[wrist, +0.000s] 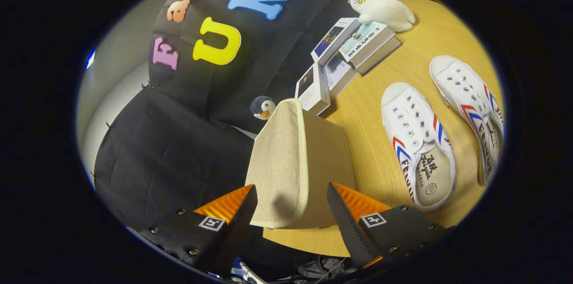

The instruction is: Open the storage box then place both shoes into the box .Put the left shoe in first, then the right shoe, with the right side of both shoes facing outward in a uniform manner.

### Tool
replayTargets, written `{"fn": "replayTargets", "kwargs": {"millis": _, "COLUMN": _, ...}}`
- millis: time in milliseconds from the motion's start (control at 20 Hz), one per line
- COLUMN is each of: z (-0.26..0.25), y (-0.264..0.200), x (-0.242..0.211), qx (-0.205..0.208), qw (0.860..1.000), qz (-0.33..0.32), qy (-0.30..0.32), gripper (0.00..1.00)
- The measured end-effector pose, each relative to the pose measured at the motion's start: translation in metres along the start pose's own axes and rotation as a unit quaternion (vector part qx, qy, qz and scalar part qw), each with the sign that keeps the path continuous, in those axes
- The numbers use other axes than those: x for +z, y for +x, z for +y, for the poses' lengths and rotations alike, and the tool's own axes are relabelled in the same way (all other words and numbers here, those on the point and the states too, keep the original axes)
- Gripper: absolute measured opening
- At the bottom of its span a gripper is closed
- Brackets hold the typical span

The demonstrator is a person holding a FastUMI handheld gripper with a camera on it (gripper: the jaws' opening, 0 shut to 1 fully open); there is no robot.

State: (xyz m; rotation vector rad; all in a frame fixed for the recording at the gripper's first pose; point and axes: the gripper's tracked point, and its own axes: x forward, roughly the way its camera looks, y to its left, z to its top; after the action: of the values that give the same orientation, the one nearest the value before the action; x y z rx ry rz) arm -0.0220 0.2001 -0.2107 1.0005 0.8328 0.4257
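Gripper (292,212): jaws stand apart, one finger on each side of the near end of the storage box; neither pad can be confirmed as pressing on it.
Fingers (344,225): both reach forward from the housings, each housing carrying a small square marker.
Storage box (295,163): beige woven fabric box with a pale bound edge, lid closed, sitting between the fingers and running forward beyond them; its near end lies at the edge of the table.
Table (371,140): light wooden top; the box, shoes, books and one toy rest on it.
Near shoe (418,145): white laceless sneaker with red and blue side stripes, lying flat, opening upward, ahead of the right finger and well apart from the box.
Far shoe (470,109): matching white sneaker, just beside the near shoe on the side away from the box, not touching it.
Left or right shoe: cannot tell which is which.
Books (344,60): loose stack of books and boxed items beyond the storage box, at the table's far part.
White plush toy (382,6): lying on top of the stack.
Penguin toy (262,108): small plush just past the box's far end, against the booth wall.
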Motion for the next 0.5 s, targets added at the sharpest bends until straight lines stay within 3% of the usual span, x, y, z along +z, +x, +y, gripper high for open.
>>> {"fn": "replayTargets", "kwargs": {"millis": 200, "z": 0.0, "y": 0.004, "x": -0.01, "qx": -0.001, "qw": 1.0, "qz": 0.016, "qy": 0.018, "gripper": 0.91}}
{"fn": "replayTargets", "kwargs": {"millis": 350, "z": 0.001, "y": 0.005, "x": -0.011, "qx": -0.002, "qw": 0.999, "qz": 0.02, "qy": 0.027, "gripper": 0.62}}
{"fn": "replayTargets", "kwargs": {"millis": 500, "z": 0.002, "y": 0.004, "x": -0.01, "qx": -0.004, "qw": 0.999, "qz": 0.028, "qy": 0.017, "gripper": 0.41}}
